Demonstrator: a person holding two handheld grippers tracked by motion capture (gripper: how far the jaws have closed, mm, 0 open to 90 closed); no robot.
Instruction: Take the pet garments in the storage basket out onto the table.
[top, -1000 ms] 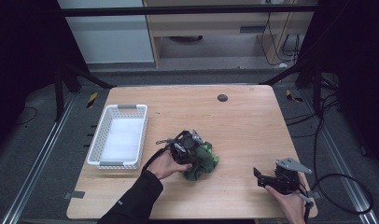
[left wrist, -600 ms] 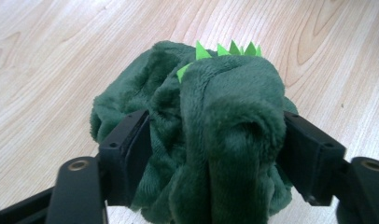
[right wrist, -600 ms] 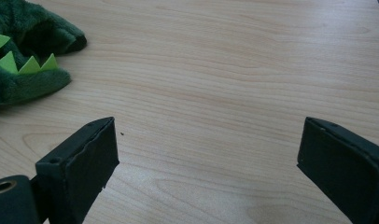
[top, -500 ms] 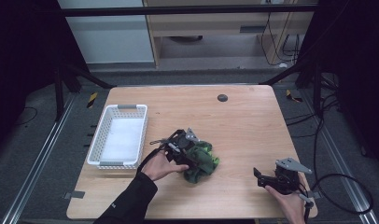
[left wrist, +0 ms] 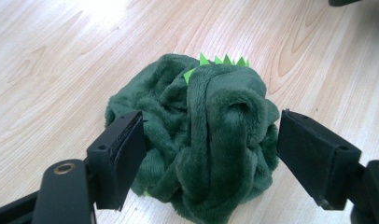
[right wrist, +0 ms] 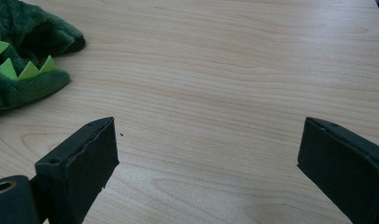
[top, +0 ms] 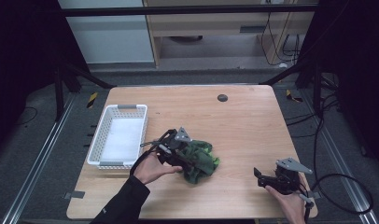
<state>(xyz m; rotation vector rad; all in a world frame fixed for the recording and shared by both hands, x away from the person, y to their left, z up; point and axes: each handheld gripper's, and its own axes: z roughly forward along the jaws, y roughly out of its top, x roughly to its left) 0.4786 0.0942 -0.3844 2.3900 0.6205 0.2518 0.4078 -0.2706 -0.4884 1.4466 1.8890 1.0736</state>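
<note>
A crumpled dark green plush cloth [top: 200,161] with light green felt spikes [left wrist: 222,60] lies on the wooden table [top: 243,126], left of centre near the front. My left gripper [top: 184,154] is at its left side. In the left gripper view the left gripper [left wrist: 211,135] is open, with the jaws astride the plush cloth [left wrist: 211,154]; the left jaw touches the pile and the right one stands just clear. My right gripper [top: 262,176] rests open near the front right edge. The right gripper [right wrist: 208,140] has bare wood between its jaws, with the plush cloth [right wrist: 24,51] far to the left.
A white slatted basket [top: 142,135] with nothing in it stands at the table's left side, close to my left hand. A small black round disc [top: 222,97] sits near the far edge. Cables trail off the table's right side.
My left hand and gripper have shifted slightly left and toward the person, staying at the plush cloth. The right gripper has not moved.
</note>
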